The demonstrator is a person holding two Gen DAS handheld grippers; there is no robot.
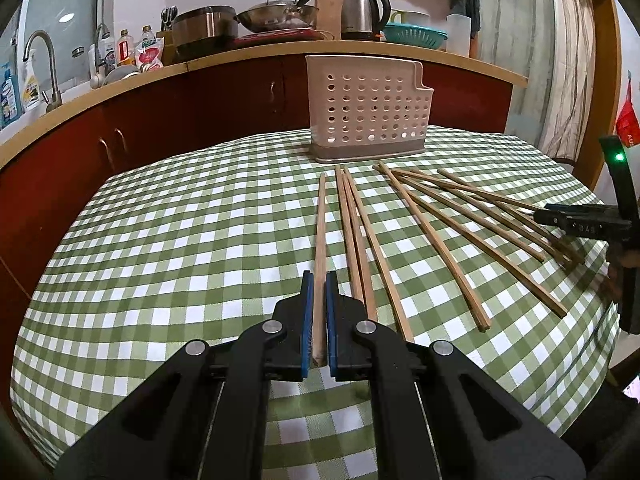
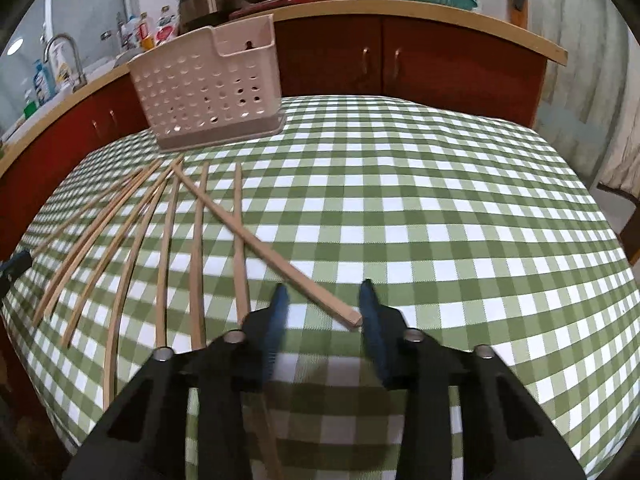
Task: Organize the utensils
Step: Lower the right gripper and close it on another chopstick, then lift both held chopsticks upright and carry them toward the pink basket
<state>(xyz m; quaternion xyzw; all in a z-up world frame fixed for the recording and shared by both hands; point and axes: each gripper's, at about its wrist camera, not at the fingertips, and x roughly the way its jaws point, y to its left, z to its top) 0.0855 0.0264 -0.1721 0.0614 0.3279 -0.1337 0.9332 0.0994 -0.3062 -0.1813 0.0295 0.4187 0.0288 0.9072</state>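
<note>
Nine or so wooden chopsticks fanned across the checked tablecloth (image 1: 160, 240), tips pointing toward the perforated utensil holder (image 1: 368, 112) at the far edge, ahead of both sets of jaws. Starting at the left: left gripper (image 1: 319, 280) closed on the leftmost chopstick (image 1: 322, 216), blue pads pressed against both sides of its near end, shaft running straight out ahead between them toward the holder. Grasp step judged complete on this side, though whether the stick is lifted clear of the cloth cannot be told. Just right of the left jaws: a close pair of chopsticks (image 1: 352, 232) lying loose, then further sticks spread outward toward the right gripper (image 2: 324, 292). Right gripper jaws held apart, nothing clamped. Crossing chopstick (image 2: 260, 244) laid diagonally over two of the fanned sticks, its square near end between the pads and close to the right one, not gripped. Holder well ahead and to the left of the right jaws, its open top compartment visible from that side. Step in hand, as judged: first stick secured on the left, second pick being lined up on the right. Next move calls for: closing the right jaws on the crossing stick, raising each stick, tilting toward vertical, and lowering tip-down into the holder. Caution: lift the crossing stick clear without dragging those beneath it.
</note>
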